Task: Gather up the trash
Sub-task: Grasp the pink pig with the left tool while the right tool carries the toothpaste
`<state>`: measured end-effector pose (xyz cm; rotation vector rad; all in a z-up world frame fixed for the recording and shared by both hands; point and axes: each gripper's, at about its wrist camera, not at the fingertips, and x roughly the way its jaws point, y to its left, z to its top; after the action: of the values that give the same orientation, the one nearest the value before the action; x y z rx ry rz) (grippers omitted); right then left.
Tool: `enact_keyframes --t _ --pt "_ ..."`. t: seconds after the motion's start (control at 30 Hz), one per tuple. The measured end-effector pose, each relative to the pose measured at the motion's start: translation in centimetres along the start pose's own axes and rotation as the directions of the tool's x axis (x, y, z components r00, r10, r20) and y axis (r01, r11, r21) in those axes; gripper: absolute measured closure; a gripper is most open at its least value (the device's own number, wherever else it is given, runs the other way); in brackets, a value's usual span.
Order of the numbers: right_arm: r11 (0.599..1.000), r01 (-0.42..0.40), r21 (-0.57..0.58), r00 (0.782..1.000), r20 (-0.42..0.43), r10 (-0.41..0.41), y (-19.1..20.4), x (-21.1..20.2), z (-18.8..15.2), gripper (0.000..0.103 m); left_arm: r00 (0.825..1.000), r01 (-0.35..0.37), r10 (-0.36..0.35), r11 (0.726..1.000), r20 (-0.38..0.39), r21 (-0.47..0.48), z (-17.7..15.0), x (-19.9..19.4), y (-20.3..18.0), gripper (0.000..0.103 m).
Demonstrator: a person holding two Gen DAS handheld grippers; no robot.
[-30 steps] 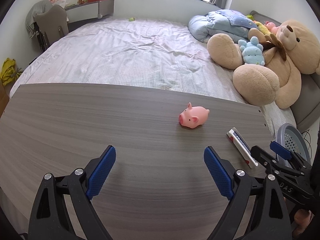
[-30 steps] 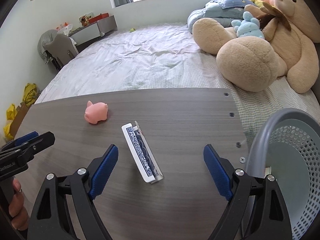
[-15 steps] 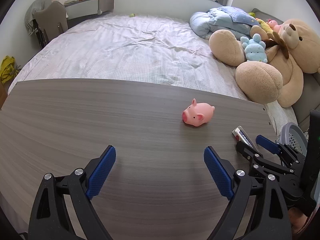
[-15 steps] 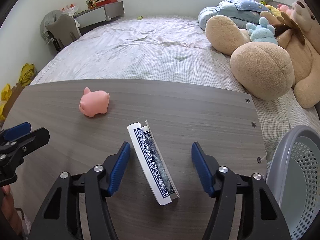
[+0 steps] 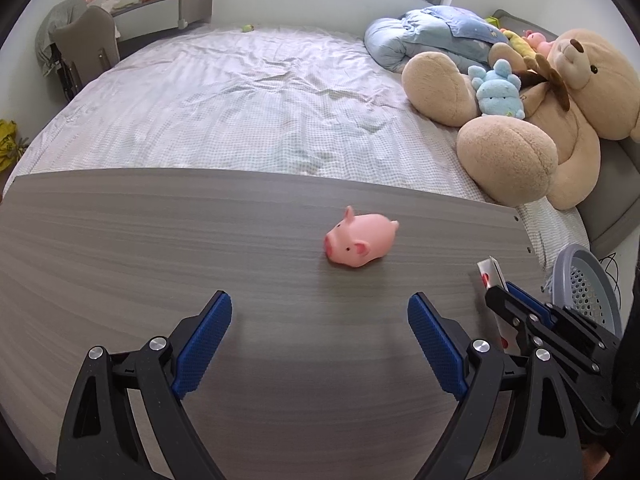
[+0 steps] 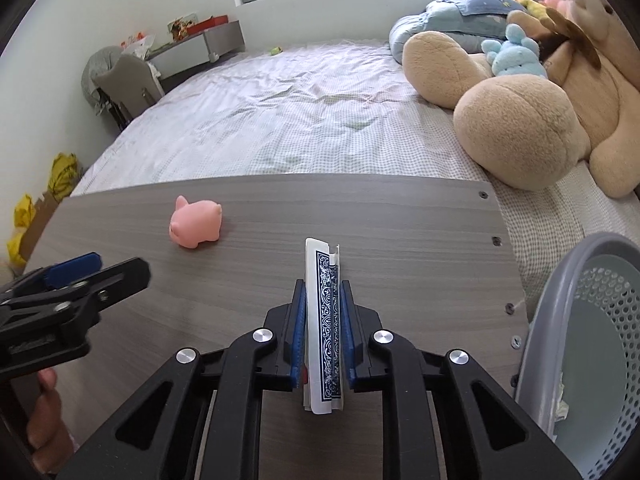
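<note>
Midway through, by the look of things: card box [image 6: 323,320] already pinched but not yet binned, pink pig toy [image 6: 196,222] untouched out on the grey tabletop [image 6: 400,220], well apart from both tools. Grey perforated basket [image 6: 576,320] waiting just off the table's right edge, with what seems a scrap of something pale low inside, too small to name. Probably left: carrying the box across to the basket and letting go, then dealing with the pig if counted as trash. Right gripper [image 6: 322,332] closed down narrow, blue pads [image 6: 298,332] pressed flat against both broad faces of the box, box standing on edge and pointing straight ahead, its open flap end furthest from the camera; whether lifted clear of the table or resting on it, impossible to tell. Left gripper [image 5: 320,336] spread wide, nothing between the pads, hovering over bare wood with the pig ahead and slightly right. Right tool visible at the left view's edge, box end [image 5: 490,276] poking out.
</note>
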<state>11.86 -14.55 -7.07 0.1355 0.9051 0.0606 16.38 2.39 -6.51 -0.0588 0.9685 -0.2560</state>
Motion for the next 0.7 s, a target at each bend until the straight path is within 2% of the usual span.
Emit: enact_keyframes --t 0.33,0.5,0.6,0.67,0.7 --pt "0.997 -0.056 0.055 0.998 0.034 0.054 -1.5 -2.5 -0.9 0.087 0.999 -0.017 0.018 1.000 -0.039 0.020 2.0 3.7 -2.3 0.015" --pt "0.996 -0.063 0.068 0.998 0.036 0.060 -1.9 -2.9 -1.3 0.087 0.999 -0.042 0.043 0.999 -0.027 0.022 2.5 4.7 -2.5 0.022" --pt "0.994 -0.066 0.082 0.997 0.039 0.063 -2.3 -3.1 -1.5 0.087 0.998 -0.056 0.057 0.998 -0.028 0.035 2.9 5.2 -2.9 0.036" --pt "0.994 -0.067 0.087 0.997 0.040 0.063 -2.5 -3.3 -1.7 0.087 0.997 -0.077 0.078 0.996 -0.020 0.055 2.9 5.3 -3.2 0.052" --pt "0.994 -0.067 0.090 0.997 0.042 0.064 -2.7 -3.5 -1.8 0.087 0.997 -0.074 0.075 0.995 -0.020 0.065 3.0 5.3 -3.4 0.056"
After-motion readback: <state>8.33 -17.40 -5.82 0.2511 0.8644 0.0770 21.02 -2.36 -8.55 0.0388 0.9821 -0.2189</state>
